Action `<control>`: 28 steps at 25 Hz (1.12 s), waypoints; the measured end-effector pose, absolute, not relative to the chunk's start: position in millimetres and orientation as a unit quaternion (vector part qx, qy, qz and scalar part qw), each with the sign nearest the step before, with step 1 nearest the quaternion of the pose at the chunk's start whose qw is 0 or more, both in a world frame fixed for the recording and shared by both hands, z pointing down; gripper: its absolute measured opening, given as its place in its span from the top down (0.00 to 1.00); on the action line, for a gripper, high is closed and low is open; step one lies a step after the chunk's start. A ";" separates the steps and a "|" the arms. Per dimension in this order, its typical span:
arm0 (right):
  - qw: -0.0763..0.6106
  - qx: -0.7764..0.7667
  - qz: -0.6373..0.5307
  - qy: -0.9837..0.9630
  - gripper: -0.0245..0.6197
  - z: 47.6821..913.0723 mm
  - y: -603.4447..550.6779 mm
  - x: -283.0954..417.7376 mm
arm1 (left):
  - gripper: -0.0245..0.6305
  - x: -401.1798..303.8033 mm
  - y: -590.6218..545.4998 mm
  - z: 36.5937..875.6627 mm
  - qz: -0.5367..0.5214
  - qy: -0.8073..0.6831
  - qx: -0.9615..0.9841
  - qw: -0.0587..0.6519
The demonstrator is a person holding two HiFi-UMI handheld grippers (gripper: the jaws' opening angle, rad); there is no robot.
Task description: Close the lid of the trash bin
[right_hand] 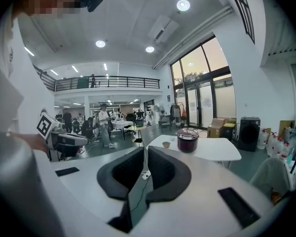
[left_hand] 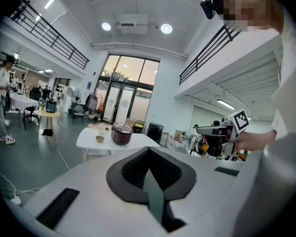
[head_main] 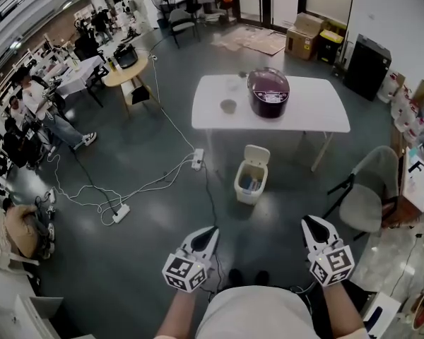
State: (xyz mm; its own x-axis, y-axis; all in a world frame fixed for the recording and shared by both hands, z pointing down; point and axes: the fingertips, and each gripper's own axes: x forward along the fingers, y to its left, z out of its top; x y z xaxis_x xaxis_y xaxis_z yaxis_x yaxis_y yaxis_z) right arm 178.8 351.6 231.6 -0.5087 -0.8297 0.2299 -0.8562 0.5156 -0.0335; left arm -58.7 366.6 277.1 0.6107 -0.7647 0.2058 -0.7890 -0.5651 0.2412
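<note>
Bin (head_main: 251, 182) at 12, lid (head_main: 257, 154) up. My left tool (head_main: 210, 233) together, right tool (head_main: 309, 223) slightly apart, both empty, held back: bin unreached.

Bin: small cream trash bin (head_main: 250, 183), upright on the grey floor (head_main: 155, 239) ahead of me.
Lid: lid (head_main: 257, 154) open, raised at the far edge.
Inside: something blue shows.
Place: just before the white bench (head_main: 318, 111).

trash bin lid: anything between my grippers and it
Nothing visible. Bare floor lies between the left gripper, the right gripper and the trash bin, whose lid stands open. A thin cable runs along the floor beside it.
</note>
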 end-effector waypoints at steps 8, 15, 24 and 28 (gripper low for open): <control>0.098 0.496 0.078 -0.859 0.85 234.9 353.8 169.1 | 0.94 -66.4 364.9 283.9 0.039 -0.427 0.889 0.162; 0.101 0.504 0.081 -0.854 0.80 236.3 352.1 158.1 | 0.94 -75.4 363.2 290.7 0.045 -0.416 0.893 0.166; 0.103 0.513 0.080 -0.848 0.78 238.5 353.8 143.5 | 0.94 -85.6 362.4 297.5 0.048 -0.400 0.900 0.169; 0.106 0.517 0.083 -0.845 0.78 242.3 351.8 141.5 | 0.94 -91.1 358.8 301.0 0.049 -0.399 0.899 0.172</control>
State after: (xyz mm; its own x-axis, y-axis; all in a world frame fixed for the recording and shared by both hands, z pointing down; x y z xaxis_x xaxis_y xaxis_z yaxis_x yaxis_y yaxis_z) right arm 141.5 351.8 242.3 -0.4431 -0.8563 0.2652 -0.8915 0.4520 -0.0300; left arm -91.1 358.8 301.0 0.6761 -0.7016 0.2250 -0.7352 -0.6220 0.2696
